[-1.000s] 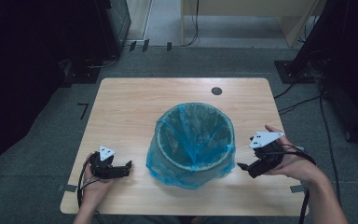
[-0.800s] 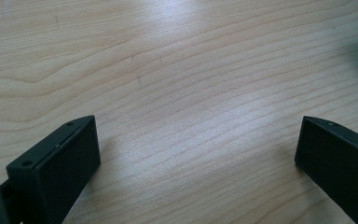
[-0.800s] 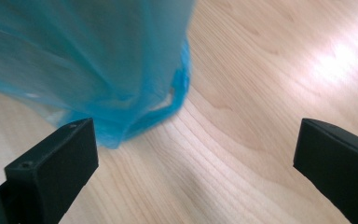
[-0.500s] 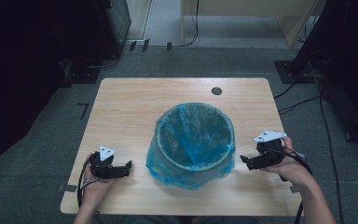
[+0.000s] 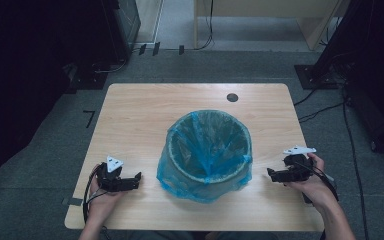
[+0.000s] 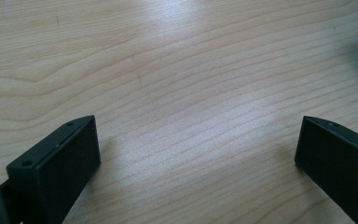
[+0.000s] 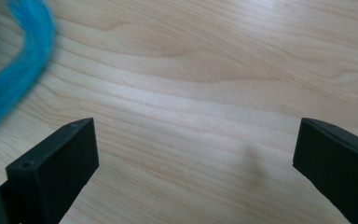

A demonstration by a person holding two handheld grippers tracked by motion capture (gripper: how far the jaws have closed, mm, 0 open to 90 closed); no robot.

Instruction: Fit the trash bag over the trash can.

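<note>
High view: a blue-lined bin [image 5: 205, 150] is flanked by left gripper [image 5: 130, 181] and right gripper [image 5: 276, 174], jaws spread wide, nothing yet grasped.

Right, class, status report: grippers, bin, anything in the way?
Left hand-held gripper open, empty. Right hand-held gripper open, empty. Bin with blue bag upright between them, untouched. Nothing in the way.
</note>
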